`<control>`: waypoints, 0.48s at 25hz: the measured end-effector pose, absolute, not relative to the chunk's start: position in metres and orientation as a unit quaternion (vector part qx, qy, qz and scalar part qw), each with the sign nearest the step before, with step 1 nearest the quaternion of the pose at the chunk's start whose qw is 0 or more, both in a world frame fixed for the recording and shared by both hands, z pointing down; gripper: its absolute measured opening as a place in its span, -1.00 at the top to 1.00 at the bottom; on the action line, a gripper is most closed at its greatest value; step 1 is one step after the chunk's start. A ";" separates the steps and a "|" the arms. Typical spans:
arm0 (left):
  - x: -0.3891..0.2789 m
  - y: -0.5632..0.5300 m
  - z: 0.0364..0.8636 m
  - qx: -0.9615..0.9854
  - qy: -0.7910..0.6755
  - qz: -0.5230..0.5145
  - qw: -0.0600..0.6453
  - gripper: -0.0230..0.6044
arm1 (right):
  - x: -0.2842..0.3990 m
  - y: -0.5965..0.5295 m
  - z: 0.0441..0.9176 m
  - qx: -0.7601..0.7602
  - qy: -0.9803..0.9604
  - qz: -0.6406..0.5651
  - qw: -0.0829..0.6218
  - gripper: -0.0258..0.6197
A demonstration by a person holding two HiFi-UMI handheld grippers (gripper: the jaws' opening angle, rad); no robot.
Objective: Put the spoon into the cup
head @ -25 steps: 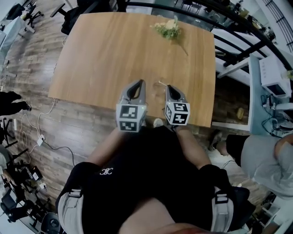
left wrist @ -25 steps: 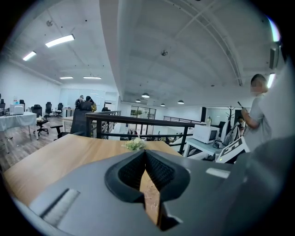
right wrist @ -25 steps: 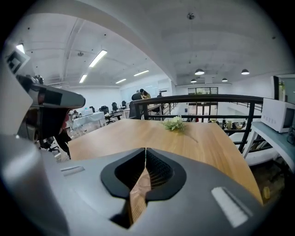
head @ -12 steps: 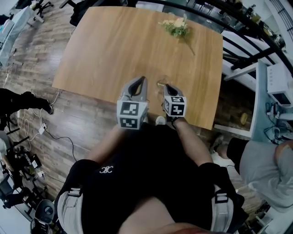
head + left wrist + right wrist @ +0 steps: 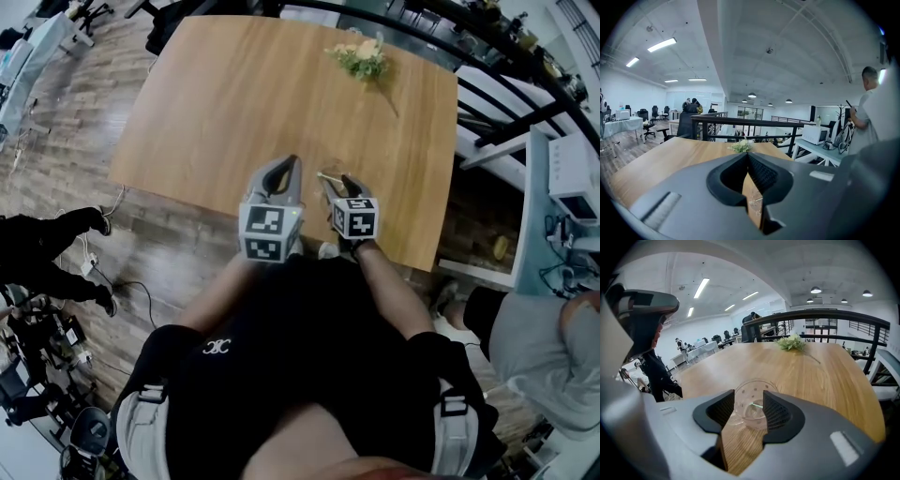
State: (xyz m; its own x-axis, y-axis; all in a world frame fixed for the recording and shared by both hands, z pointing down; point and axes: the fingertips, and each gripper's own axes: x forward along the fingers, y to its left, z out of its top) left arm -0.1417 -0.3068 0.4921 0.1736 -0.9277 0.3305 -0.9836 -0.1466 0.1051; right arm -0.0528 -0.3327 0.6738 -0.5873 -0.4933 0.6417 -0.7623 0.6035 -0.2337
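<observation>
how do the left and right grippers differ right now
The left gripper has jaws together, empty; the right gripper has jaws opening, the clear cup showing in their gap, untouched. The right gripper tilts down more than the left. Both hang over the wooden table near its edge.

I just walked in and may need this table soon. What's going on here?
A person stands at the wooden table with a gripper in each hand. The right gripper points down at a clear cup. Its jaws are opening and press on nothing, and a thin pale spoon already sits inside the cup. The left gripper is beside it, shut and empty. A sprig of flowers lies at the table's far end.
</observation>
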 end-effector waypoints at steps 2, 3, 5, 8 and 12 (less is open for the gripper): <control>-0.139 -0.311 0.492 0.754 -0.634 0.093 0.148 0.89 | -0.052 -0.335 0.672 0.367 -0.857 0.246 0.265 0.25; -0.136 -0.312 0.492 0.755 -0.632 0.093 0.148 0.89 | -0.050 -0.336 0.669 0.369 -0.859 0.240 0.261 0.24; -0.131 -0.316 0.490 0.758 -0.629 0.092 0.147 0.89 | -0.044 -0.340 0.659 0.378 -0.864 0.220 0.249 0.25; -0.125 -0.321 0.489 0.761 -0.626 0.088 0.144 0.89 | -0.028 -0.350 0.633 0.412 -0.869 0.171 0.215 0.70; -0.118 -0.328 0.487 0.763 -0.624 0.083 0.143 0.89 | -0.012 -0.360 0.590 0.439 -0.875 0.129 0.158 0.91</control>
